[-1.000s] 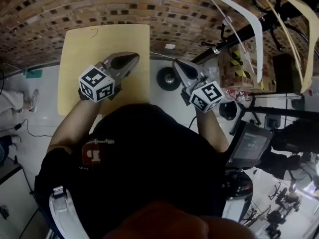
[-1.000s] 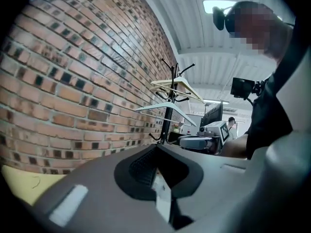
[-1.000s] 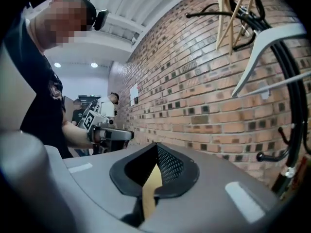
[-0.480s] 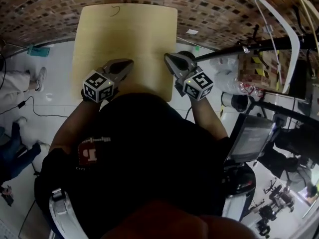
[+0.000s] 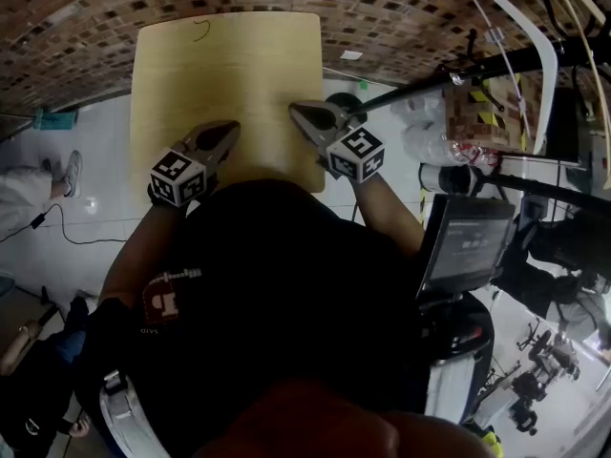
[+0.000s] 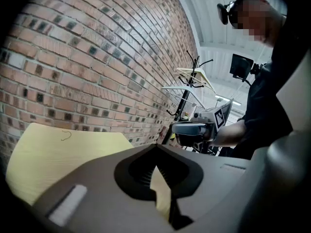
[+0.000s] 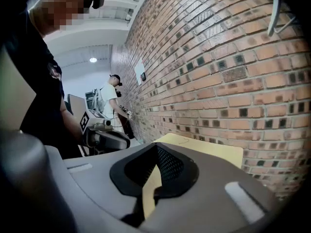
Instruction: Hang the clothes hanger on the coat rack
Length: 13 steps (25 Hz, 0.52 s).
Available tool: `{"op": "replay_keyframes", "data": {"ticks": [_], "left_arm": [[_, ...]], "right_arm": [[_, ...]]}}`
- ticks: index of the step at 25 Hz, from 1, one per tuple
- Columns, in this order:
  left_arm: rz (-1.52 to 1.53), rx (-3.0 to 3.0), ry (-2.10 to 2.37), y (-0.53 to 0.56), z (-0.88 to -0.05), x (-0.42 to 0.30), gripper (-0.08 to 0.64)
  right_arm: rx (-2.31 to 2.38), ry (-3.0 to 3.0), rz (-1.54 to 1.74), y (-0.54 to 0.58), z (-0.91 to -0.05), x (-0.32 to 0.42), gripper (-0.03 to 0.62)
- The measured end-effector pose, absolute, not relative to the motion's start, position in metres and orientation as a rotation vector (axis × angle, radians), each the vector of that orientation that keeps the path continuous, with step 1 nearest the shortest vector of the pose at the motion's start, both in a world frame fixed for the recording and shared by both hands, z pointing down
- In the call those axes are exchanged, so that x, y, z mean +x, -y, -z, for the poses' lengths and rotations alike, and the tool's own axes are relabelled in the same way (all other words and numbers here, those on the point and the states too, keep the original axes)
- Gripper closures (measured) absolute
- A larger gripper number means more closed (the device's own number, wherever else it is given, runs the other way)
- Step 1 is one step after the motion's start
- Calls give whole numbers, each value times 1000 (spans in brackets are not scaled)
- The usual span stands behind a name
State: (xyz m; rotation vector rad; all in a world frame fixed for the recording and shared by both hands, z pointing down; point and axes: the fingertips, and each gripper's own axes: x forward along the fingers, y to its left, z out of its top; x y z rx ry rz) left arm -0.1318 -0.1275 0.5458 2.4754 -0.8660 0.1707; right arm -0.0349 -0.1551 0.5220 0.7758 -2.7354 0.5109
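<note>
Hanger (image 5: pixel 555 65) on rack (image 5: pixel 420 83), far from L fingers (image 5: pixel 216 142), R fingers (image 5: pixel 315 120)

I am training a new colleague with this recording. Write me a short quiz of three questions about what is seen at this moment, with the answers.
1. True or false: the left tongs and the right tongs both stand wide open.
2. Where are the white hangers? A: held in the left tongs. B: hanging on the coat rack. C: held in the right tongs.
3. Fill in: in the head view, the tips of both tongs show over the near edge of the yellow ____.

Key:
1. False; both are shut and empty.
2. B.
3. table.
</note>
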Motion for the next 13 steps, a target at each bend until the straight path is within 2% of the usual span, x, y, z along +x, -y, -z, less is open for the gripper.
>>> {"op": "replay_keyframes", "data": {"ticks": [13], "left_arm": [[-165, 2486, 872, 130, -540, -132, 565]], "right_arm": [[757, 2737, -478, 158, -516, -40, 580]]}}
